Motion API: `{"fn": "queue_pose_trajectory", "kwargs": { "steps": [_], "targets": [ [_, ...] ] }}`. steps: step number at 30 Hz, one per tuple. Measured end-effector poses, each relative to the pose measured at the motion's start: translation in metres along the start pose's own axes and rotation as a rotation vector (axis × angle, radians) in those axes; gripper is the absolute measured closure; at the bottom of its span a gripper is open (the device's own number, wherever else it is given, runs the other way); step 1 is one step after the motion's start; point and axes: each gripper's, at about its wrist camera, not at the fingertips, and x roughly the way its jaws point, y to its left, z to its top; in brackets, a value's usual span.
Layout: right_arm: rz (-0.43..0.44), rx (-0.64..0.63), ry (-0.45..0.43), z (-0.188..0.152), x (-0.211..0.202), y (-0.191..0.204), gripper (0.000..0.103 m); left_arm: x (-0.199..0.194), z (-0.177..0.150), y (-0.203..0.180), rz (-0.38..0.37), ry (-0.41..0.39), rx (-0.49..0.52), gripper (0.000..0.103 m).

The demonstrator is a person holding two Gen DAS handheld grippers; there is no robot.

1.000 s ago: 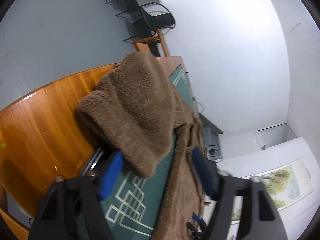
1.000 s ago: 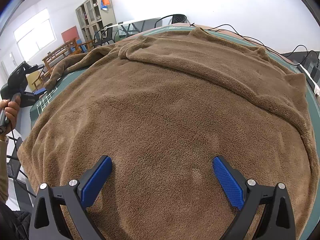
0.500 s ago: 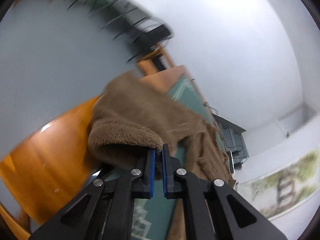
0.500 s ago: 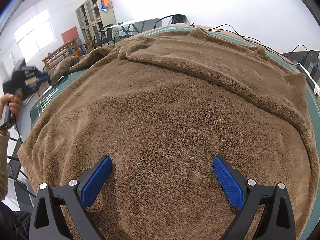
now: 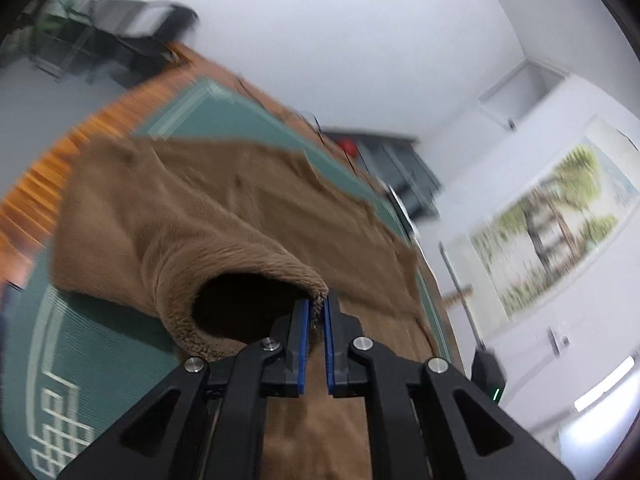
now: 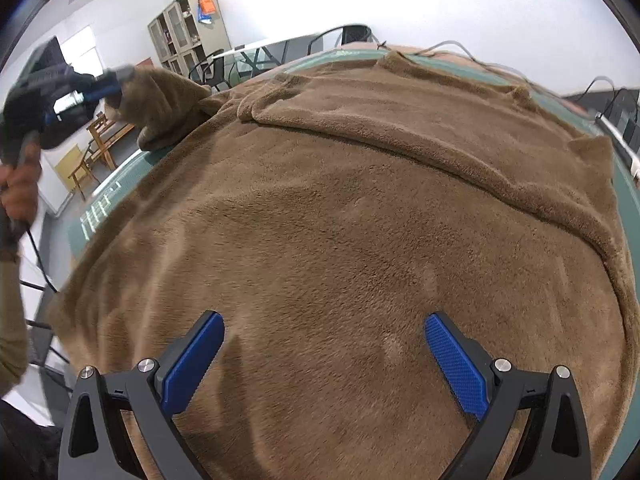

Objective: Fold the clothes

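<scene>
Left tool (image 5: 316, 314) raised, clamped on the brown garment's (image 6: 360, 208) sleeve cuff (image 5: 256, 280) — right tool (image 6: 324, 356) spread wide above it.

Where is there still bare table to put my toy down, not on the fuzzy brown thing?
Bare green mat shows by the printed white lines, beside the lifted sleeve the left gripper pinches. The brown garment under the right gripper covers the rest.

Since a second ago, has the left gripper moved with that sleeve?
Yes. In the right wrist view the left gripper, shut on the sleeve cuff, has risen and swung inward toward the wall cabinet, lifting the sleeve off the green mat.
</scene>
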Motion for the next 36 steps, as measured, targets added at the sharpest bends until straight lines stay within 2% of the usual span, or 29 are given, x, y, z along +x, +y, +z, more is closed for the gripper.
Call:
{"fn": "queue_pose_trajectory", "kwargs": {
  "steps": [2,4,5,6,7,8,9,12,15,18,21,26,30,32,36],
  "targets": [
    [0.064,0.048,-0.008,0.009,-0.009,0.000,0.000,0.016,-0.005,-0.003,-0.021,0.073,0.032,0.095],
    [0.121,0.095,-0.019,0.020,-0.017,0.000,0.000,0.019,-0.014,0.002,-0.037,0.118,0.038,0.087],
    [0.135,0.107,-0.025,0.026,-0.019,0.002,0.000,0.022,-0.018,0.001,-0.047,0.137,0.041,0.074],
    [0.149,0.117,-0.031,0.033,-0.021,0.005,0.000,0.021,-0.022,0.003,-0.054,0.159,0.043,0.054],
    [0.145,0.104,-0.034,0.039,-0.021,0.011,0.000,0.020,-0.027,0.004,-0.060,0.180,0.045,0.043],
    [0.137,0.086,-0.036,0.046,-0.021,0.017,0.000,0.019,-0.030,0.005,-0.062,0.188,0.048,0.029],
    [0.121,0.055,-0.034,0.053,-0.019,0.026,0.000,0.017,-0.032,0.007,-0.065,0.196,0.052,0.023],
    [0.055,-0.082,-0.021,0.067,-0.009,0.061,0.000,0.005,-0.039,0.008,-0.098,0.201,0.081,0.022],
    [-0.027,-0.225,-0.022,0.072,-0.002,0.092,0.000,-0.023,-0.044,0.012,-0.146,0.145,0.086,0.022],
    [-0.130,-0.406,-0.050,0.073,0.005,0.131,0.000,-0.038,-0.043,0.026,-0.136,0.098,0.044,0.022],
    [-0.168,-0.557,-0.089,0.073,0.012,0.169,0.000,-0.053,-0.042,0.040,-0.125,0.051,0.002,0.022],
    [-0.150,-0.723,-0.108,0.073,0.034,0.221,0.000,-0.077,-0.041,0.064,-0.108,-0.028,-0.067,0.022],
    [-0.087,-0.732,-0.091,0.080,0.063,0.245,0.000,-0.097,-0.039,0.084,-0.094,-0.091,-0.122,0.022],
    [-0.083,-0.737,-0.078,0.084,0.082,0.252,0.000,-0.105,-0.040,0.094,-0.084,-0.114,-0.151,0.022],
    [-0.098,-0.703,-0.014,0.091,0.114,0.242,0.000,-0.116,-0.043,0.114,-0.066,-0.143,-0.199,0.022]
  ]
}}
